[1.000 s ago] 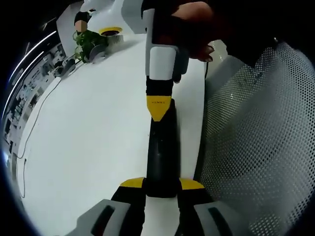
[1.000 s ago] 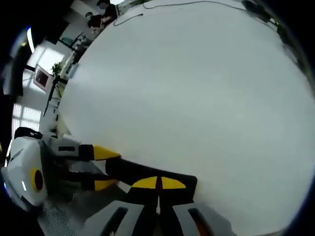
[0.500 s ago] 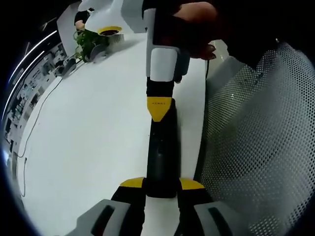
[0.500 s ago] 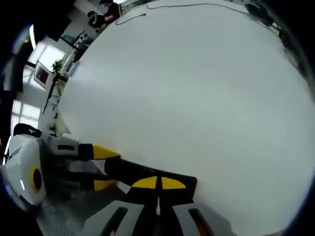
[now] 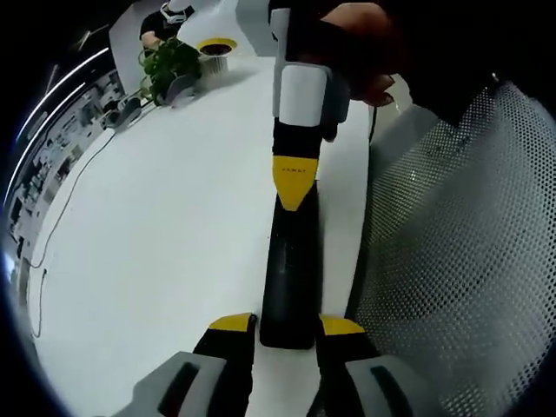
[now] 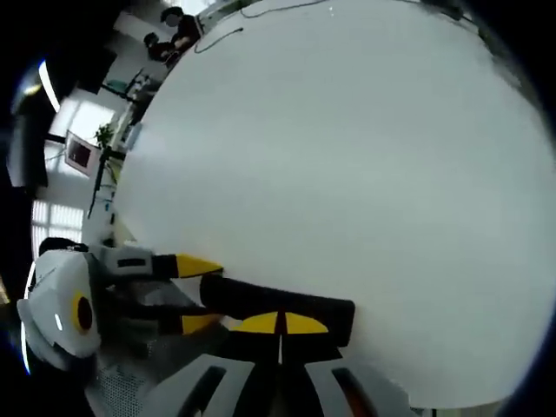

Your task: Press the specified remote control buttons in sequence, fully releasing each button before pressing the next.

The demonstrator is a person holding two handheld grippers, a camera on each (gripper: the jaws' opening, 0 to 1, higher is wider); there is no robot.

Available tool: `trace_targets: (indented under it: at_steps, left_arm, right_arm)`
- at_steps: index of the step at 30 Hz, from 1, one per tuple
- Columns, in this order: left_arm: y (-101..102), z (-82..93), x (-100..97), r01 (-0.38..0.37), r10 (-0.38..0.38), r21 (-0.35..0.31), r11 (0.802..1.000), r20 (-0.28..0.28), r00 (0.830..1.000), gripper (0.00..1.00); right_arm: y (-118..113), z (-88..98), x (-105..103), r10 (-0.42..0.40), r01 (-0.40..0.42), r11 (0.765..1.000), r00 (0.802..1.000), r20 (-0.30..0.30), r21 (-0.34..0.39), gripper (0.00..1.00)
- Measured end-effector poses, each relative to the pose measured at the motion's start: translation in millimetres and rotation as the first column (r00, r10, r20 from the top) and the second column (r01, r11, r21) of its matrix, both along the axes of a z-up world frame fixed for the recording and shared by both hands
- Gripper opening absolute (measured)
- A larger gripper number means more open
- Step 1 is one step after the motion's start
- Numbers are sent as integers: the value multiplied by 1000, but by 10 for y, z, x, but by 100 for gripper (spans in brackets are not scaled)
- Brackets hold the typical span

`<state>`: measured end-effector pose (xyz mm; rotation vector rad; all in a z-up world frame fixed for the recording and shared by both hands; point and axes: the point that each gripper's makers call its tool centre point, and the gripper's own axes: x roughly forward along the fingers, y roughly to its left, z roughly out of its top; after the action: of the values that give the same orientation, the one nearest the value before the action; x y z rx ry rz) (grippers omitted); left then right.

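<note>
Remote control [image 5: 290, 278] clamped endwise in left hand-held gripper [image 5: 287, 325], closed right hand-held gripper [image 5: 294, 193] atop it

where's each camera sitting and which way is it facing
Left gripper view: rides the left gripper, looking along the black remote on the white table; a hand holds the right gripper opposite.
Right gripper view: rides the right gripper, looking across the table; the left gripper enters from the left.
Shared: remote, table, both grippers.

Bright, even overhead light; table [image 6: 365, 156] washed pale, edges bent by fisheye, background perhaps slightly blurred.
</note>
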<state>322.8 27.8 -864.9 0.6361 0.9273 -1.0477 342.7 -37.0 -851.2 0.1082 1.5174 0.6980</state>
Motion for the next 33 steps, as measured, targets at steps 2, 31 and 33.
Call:
trace_targets:
  at_steps: [2, 31, 33]
  left_arm:
    - [2, -3, -3, -16, 16, -7, 1000, -10, 1000, 29]
    - [-31, -2, -21, 51, -51, 1, 999, -6, 999, 25]
    - [-33, -1, -23, 49, -49, 1, 999, -6, 999, 25]
  right_arm:
    - [6, -29, -22, 18, -18, 1000, 1000, -9, -10, 0]
    - [24, -64, -55, 120, -118, 991, 992, 30, -66, 0]
    - [8, -66, -47, 109, -108, 993, 994, 23, -57, 0]
